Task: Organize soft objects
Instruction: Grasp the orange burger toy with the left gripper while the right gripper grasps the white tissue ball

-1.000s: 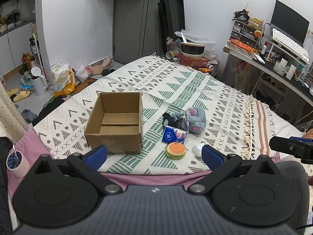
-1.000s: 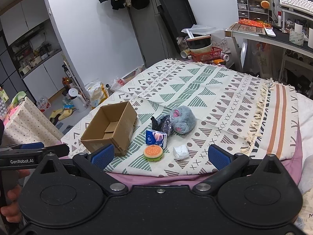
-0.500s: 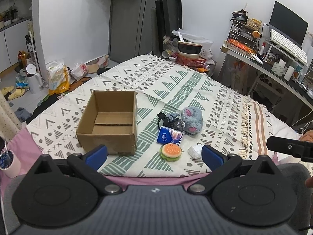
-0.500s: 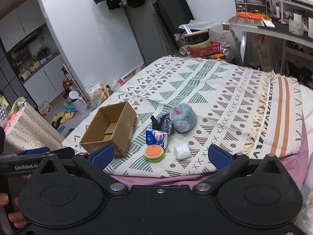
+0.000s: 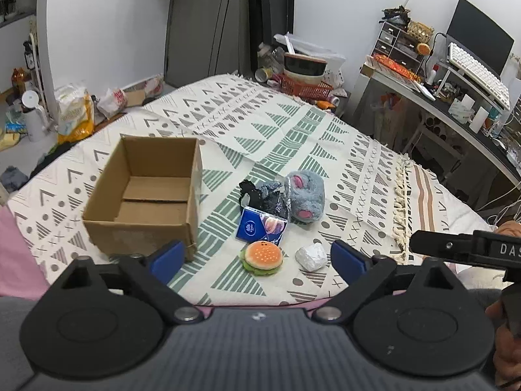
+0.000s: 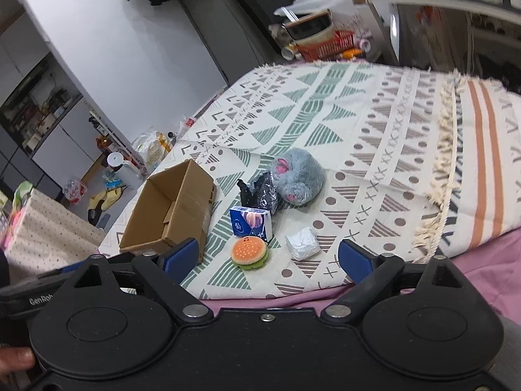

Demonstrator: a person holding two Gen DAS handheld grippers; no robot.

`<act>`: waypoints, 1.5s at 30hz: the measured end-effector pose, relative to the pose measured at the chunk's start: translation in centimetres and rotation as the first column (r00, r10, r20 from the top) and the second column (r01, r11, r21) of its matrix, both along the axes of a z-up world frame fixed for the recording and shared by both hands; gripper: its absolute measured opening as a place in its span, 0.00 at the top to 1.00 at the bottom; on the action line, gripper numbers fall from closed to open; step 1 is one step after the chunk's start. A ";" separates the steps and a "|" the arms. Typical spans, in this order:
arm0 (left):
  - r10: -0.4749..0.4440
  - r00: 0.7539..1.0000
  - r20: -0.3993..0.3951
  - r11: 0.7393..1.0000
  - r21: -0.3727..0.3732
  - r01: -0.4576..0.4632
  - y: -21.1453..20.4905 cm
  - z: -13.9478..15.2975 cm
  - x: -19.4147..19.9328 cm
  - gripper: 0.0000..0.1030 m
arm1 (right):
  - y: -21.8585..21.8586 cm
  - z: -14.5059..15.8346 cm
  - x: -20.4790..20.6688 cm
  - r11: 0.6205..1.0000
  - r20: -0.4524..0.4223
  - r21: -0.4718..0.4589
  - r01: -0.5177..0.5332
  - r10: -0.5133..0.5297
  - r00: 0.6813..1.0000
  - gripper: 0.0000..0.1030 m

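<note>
An open, empty cardboard box [image 5: 148, 195] [image 6: 169, 211] sits on the patterned blanket [image 5: 293, 130] [image 6: 374, 123]. To its right lie a grey plush slipper [image 5: 306, 195] [image 6: 298, 179], a black crumpled bag [image 5: 263, 195] [image 6: 260, 189], a blue tissue pack [image 5: 262, 228] [image 6: 250, 221], a burger toy [image 5: 262, 257] [image 6: 249, 251] and a white wad [image 5: 311, 257] [image 6: 302, 243]. My left gripper [image 5: 257, 259] is open, just short of the burger. My right gripper [image 6: 268, 255] is open too, hovering near the burger and wad.
A desk [image 5: 456, 97] with keyboard and monitor stands at the right. A red basket [image 5: 306, 88] [image 6: 329, 45] with bowls sits past the bed's far end. Bags and a kettle [image 5: 32, 117] crowd the floor at left. A dotted cloth box [image 6: 45, 231] stands by the bed.
Both grippers have come closer to the bed and the objects, and the right one has tilted down and leftward. Both stay open; no object has shifted.
</note>
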State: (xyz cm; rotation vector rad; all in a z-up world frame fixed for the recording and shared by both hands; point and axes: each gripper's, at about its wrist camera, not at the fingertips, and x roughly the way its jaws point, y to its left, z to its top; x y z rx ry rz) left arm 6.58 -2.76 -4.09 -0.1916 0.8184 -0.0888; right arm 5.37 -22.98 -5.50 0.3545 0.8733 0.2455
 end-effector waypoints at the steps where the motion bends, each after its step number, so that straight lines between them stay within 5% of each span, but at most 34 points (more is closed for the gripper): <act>1: 0.003 1.000 -0.008 1.000 -0.004 -0.003 -0.1 -0.3 0.5 0.10 | -0.1 -0.4 0.5 1.000 -0.011 0.007 0.004 -0.004 1.000 0.13; 15: 0.009 0.994 -0.112 0.999 -0.041 -0.014 -1.1 -4.9 5.8 0.26 | 0.2 -5.2 6.3 0.996 -0.152 0.091 0.025 -0.011 0.988 0.24; 25: 0.012 0.982 -0.187 0.999 -0.041 -0.020 -1.9 -9.3 8.7 0.27 | 0.4 -9.0 9.2 0.988 -0.221 0.132 0.086 -0.056 0.974 0.24; 45: 0.020 0.939 -0.343 0.997 -0.062 -0.043 -1.9 -16.8 13.8 0.34 | 1.5 -15.1 13.4 0.992 -0.353 0.086 0.098 -0.061 0.934 0.27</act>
